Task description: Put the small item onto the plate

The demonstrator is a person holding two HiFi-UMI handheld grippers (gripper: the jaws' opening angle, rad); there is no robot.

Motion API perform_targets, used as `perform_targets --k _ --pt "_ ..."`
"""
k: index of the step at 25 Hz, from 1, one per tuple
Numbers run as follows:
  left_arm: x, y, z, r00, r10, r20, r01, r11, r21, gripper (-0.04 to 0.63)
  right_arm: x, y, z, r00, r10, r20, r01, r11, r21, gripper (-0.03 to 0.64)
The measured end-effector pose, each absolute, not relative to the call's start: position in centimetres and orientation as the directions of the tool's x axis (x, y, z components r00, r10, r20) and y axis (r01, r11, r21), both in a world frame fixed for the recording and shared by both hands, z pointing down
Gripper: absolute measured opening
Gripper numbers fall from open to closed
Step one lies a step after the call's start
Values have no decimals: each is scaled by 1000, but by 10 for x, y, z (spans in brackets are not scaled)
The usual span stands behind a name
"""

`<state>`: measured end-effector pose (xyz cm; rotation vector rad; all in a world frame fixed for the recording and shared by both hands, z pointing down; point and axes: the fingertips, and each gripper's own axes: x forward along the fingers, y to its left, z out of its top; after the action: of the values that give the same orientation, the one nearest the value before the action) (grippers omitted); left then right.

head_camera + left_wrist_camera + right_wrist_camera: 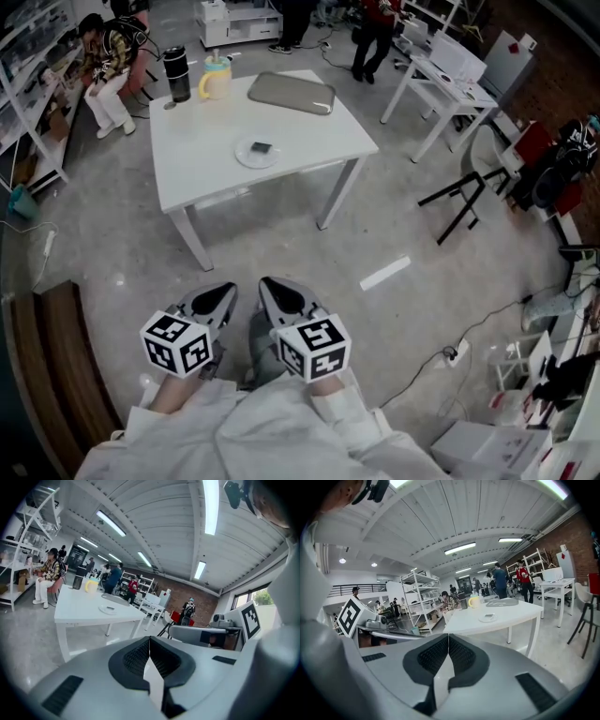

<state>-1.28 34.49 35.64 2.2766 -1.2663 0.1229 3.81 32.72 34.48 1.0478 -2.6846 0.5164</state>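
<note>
A white plate (251, 156) lies near the middle of the white table (197, 169), with a small dark item (262, 147) lying on it. The plate (108, 609) also shows far off in the left gripper view. In the right gripper view the plate (488, 618) carries the item (489, 616). My left gripper (223, 296) and right gripper (272, 291) hang side by side over the floor, well short of the table. Both point toward it. The left gripper (150, 643) and the right gripper (448, 640) each have their jaws pressed together with nothing between them.
On the table's far side stand a black tumbler (176, 74), a yellow mug (215, 78) and a grey tray (292, 93). A seated person (108, 61) is at the back left. A wooden bench (56, 366) lies at left, a black stand (464, 202) at right.
</note>
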Motion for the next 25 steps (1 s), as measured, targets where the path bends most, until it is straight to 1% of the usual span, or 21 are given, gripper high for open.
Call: perform_targets --k 7,12,18,25 --pt "-23 265 357 545 -767 337 -823 -415 387 11 32 246 345 -727 -610 316 -684 681 -260 15" --pt "-19 189 351 543 -770 334 -826 -417 380 11 19 181 352 -761 -558 331 -645 710 -284 15" --pt "-26 98 342 529 -784 325 -832 -406 378 11 1 97 345 -798 -503 331 -591 760 -269 15" --pt "-27 21 342 513 -794 327 -843 -392 370 11 -3 19 347 -804 -482 349 -577 773 -264 16"
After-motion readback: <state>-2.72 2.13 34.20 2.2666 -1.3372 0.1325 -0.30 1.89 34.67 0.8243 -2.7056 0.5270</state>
